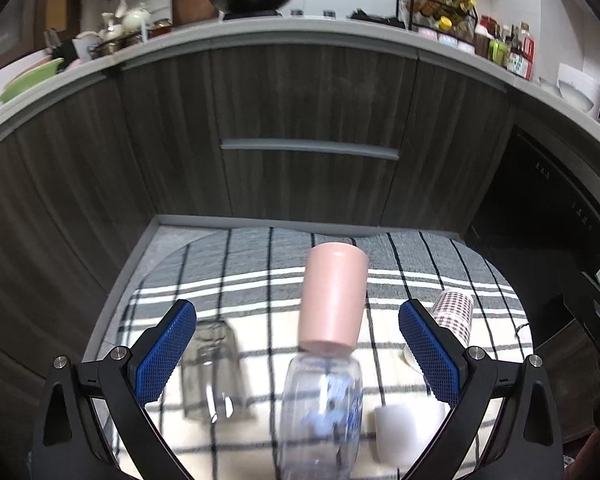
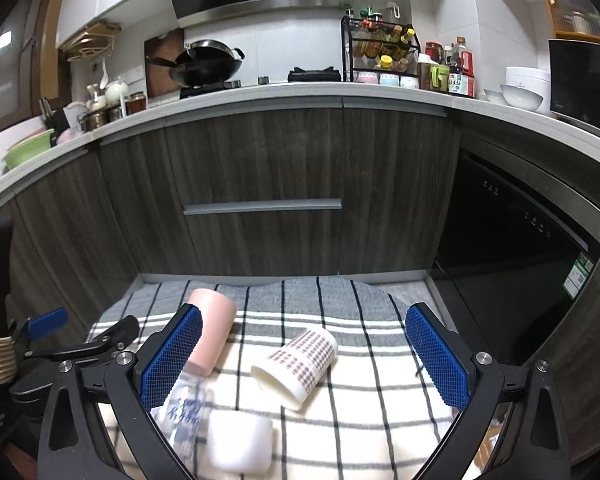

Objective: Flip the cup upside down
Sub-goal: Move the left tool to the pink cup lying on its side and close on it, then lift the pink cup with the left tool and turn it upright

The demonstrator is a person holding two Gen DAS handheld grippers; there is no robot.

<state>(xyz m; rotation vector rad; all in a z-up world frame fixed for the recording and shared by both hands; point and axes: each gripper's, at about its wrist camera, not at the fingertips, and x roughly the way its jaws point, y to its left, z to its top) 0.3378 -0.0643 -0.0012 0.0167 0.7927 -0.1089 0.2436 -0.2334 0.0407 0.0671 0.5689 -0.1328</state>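
- White checked-pattern paper cup (image 2: 298, 362) lies on its side on the grey-and-white plaid cloth (image 2: 360, 420), mouth toward me.
- My right gripper (image 2: 304, 354) stands open around it, touching nothing.
- My left gripper (image 1: 298, 354) is open, framing the pink cylindrical cup (image 1: 334, 300) and clear printed glass (image 1: 320, 412).
- White plastic cup (image 2: 240, 442) sits nearby.
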